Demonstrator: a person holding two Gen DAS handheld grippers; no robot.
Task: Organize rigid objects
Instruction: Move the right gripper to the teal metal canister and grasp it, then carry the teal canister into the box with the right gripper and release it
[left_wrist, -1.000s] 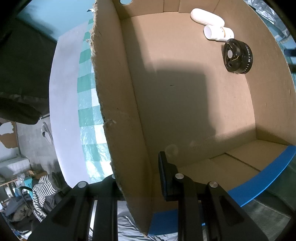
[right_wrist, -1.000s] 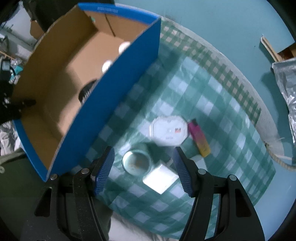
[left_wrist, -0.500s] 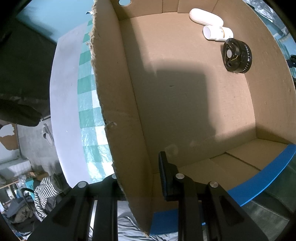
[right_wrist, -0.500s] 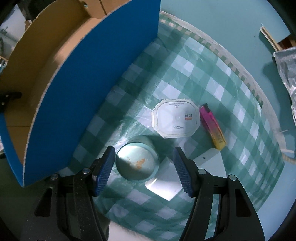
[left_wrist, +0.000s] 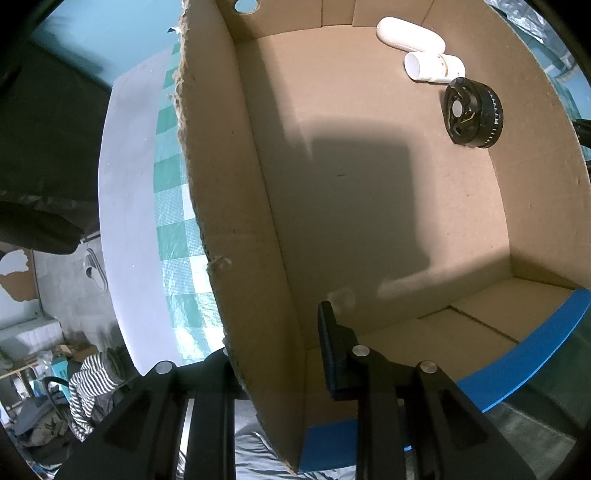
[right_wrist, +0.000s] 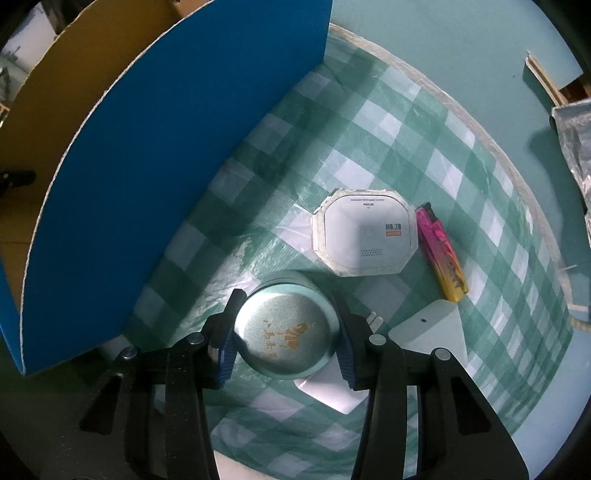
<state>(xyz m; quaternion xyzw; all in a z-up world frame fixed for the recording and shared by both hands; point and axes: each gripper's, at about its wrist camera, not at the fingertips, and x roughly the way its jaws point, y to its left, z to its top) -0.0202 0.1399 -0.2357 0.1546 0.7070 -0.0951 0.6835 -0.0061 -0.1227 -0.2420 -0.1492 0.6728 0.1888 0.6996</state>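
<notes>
Right wrist view: the right gripper (right_wrist: 286, 341) points straight down at a round pale-green tin (right_wrist: 287, 331) with gold lettering on its lid, standing on the green-and-white checked cloth (right_wrist: 369, 122). The tin sits between the two blue-padded fingers (right_wrist: 226, 354), and the jaws are closing on it; the pads lie against its sides or just short of them, and I cannot tell which. Partly under the tin and the right-hand finger lies a flat white block (right_wrist: 432, 328) with prongs at one end. Just beyond the tin is a white eight-sided packet (right_wrist: 365, 236) printed with small text, and touching its right edge lies a pink and yellow lighter (right_wrist: 441, 253). To the left stands the blue outer wall of a cardboard box (right_wrist: 177, 147), near the tin but apart from it. In the left wrist view, the left gripper (left_wrist: 273, 350) also points down, with its jaws pinched tight on the box's near side wall (left_wrist: 236, 229), one finger inside and one outside. Down in the far corner of the box (left_wrist: 369, 184) lie a white bottle (left_wrist: 410, 35), a white tube (left_wrist: 434, 67) touching it, and a black ribbed wheel (left_wrist: 472, 112) just beside the tube. Beyond the box's left wall the checked cloth (left_wrist: 173, 236) runs to the table's pale edge.
</notes>
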